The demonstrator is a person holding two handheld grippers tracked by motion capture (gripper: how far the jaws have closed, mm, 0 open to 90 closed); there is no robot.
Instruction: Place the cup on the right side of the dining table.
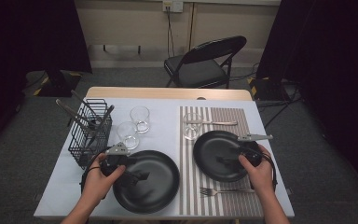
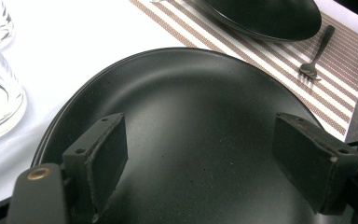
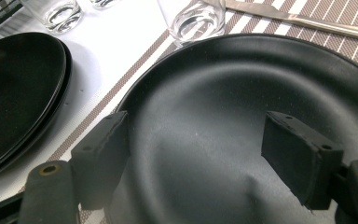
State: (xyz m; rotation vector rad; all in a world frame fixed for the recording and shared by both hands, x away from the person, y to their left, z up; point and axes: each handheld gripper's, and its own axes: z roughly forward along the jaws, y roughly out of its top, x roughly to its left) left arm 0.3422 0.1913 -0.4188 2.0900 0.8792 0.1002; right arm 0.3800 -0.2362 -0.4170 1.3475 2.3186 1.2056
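Two black plates lie on the table. The left plate [image 1: 156, 186] [image 2: 191, 79] rests on the white tabletop and shows a doubled rim, as if it sat on another plate. My left gripper [image 1: 139, 176] [image 2: 200, 128] hovers over it, open, with nothing between the pads. On a striped placemat [image 1: 242, 116] lies the right plate [image 1: 214, 147] [image 3: 261, 70]. Just above its inside is my right gripper [image 1: 226, 162] [image 3: 198, 128], jaws wide apart and empty.
A fork [image 1: 223, 190] [image 2: 317, 53] lies in front of the right plate, and a knife [image 1: 216, 122] [image 3: 307, 23] and a glass [image 1: 192, 125] [image 3: 196, 18] behind it. Two more glasses [image 1: 140, 118] stand beside a black wire basket [image 1: 91, 133] of utensils. A folding chair [image 1: 205, 60] stands beyond the table.
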